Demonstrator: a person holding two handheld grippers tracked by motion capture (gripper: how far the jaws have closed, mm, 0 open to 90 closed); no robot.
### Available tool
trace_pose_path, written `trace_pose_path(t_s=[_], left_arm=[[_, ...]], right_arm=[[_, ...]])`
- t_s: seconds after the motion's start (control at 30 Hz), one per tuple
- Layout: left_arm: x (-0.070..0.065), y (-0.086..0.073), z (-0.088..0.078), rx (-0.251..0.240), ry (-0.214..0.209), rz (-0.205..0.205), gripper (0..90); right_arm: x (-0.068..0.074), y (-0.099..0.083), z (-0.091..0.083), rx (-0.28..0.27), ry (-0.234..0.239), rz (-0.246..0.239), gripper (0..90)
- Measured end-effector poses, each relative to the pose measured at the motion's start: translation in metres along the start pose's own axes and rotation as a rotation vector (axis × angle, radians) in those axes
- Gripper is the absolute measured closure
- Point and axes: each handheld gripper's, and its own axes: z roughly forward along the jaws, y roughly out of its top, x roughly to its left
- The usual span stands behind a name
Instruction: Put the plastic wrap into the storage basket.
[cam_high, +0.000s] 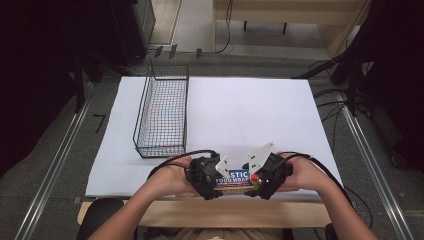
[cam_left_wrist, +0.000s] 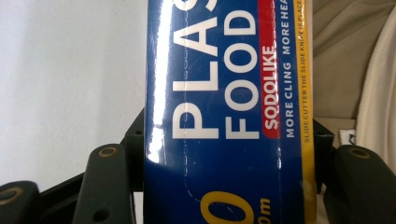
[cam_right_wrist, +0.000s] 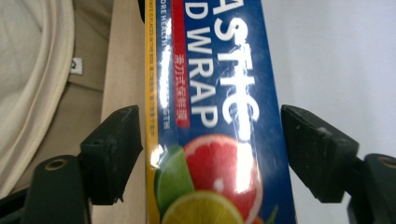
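Observation:
A long blue box of plastic food wrap (cam_high: 232, 179) lies crosswise at the table's near edge, held up between both hands. My left gripper (cam_high: 212, 180) is shut on its left end. In the left gripper view the black jaws press on both long sides of the box (cam_left_wrist: 224, 112). My right gripper (cam_high: 262, 179) straddles the right end. In the right gripper view its jaws stand a little off the box (cam_right_wrist: 219, 93), which shows citrus fruit pictures, so this gripper (cam_right_wrist: 210, 140) is open.
A black wire basket (cam_high: 162, 115) stands on the left part of the white table cover (cam_high: 250, 110), beyond the hands. The wooden table edge (cam_right_wrist: 123, 56) runs just beside the box, with the person's light clothing behind it.

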Motion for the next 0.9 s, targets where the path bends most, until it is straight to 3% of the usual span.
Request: trace_pose_path(t_s=[0.13,0.33,0.57,0.73,0.9], left_arm=[[0.004,-0.003,-0.001,0.001,-0.002,-0.024,40.1],[0.009,-0.006,-0.002,0.001,0.006,-0.041,40.1],[0.013,-0.01,-0.004,0.01,0.001,-0.066,40.1],[0.016,-0.013,-0.006,0.012,0.003,-0.078,40.0],[0.019,-0.016,-0.008,0.012,0.008,-0.084,40.0]], right_arm=[[-0.004,-0.009,-0.009,-0.043,-0.042,0.049,22.0],[-0.013,-0.021,-0.018,-0.068,-0.063,0.106,20.2],[-0.019,-0.035,-0.03,-0.091,-0.093,0.133,18.5],[-0.024,-0.045,-0.041,-0.153,-0.121,0.16,18.9],[-0.027,-0.053,-0.05,-0.177,-0.161,0.183,19.7]])
